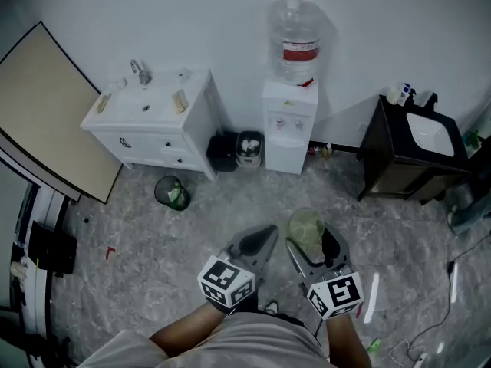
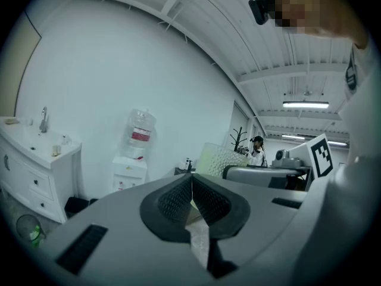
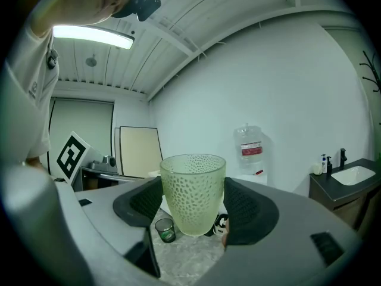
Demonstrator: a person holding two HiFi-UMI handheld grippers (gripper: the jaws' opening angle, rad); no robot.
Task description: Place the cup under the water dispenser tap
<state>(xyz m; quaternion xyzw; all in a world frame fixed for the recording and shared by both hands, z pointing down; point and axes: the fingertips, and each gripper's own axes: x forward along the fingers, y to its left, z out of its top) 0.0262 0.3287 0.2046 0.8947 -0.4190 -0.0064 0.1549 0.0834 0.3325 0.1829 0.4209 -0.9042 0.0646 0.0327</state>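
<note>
**Head view.** Step in hand, as I judge it: carry phase. The cup [image 1: 306, 227] is up in the right gripper [image 1: 313, 245], mouth upward, pale green and dimpled, one jaw on either side of it. The left gripper [image 1: 265, 234] hangs just beside it, tips drawn together, carrying nothing. The water dispenser [image 1: 290, 125] stands against the far wall, between the white vanity [image 1: 150, 121] and the dark vanity [image 1: 414, 148], well apart from the cup. Its taps are too small to tell apart here.

**Left gripper view.** The jaws are pressed together with nothing between the pads. The water dispenser [image 2: 131, 171] sits ahead and left, with the bottle on top. The cup [image 2: 223, 159] shows to the right, held in the other gripper.

**Right gripper view.** The right gripper [image 3: 193, 207] is clamped on the cup [image 3: 192, 192] partway down its wall, pads bearing on both sides. The cup is upright, the rim is level, and it looks empty. The water dispenser [image 3: 253, 159] is beyond and to the right of the cup, far off. A small green bin [image 3: 165, 229] stands on the floor below.

**Next move, my judgement.**
- Close the distance to the dispenser.
- Keep the cup upright and line it up beneath a tap.
- Lower it onto the ledge, then let the jaws part.
- The taper of the cup may let it slip if the grip eases early.
</note>
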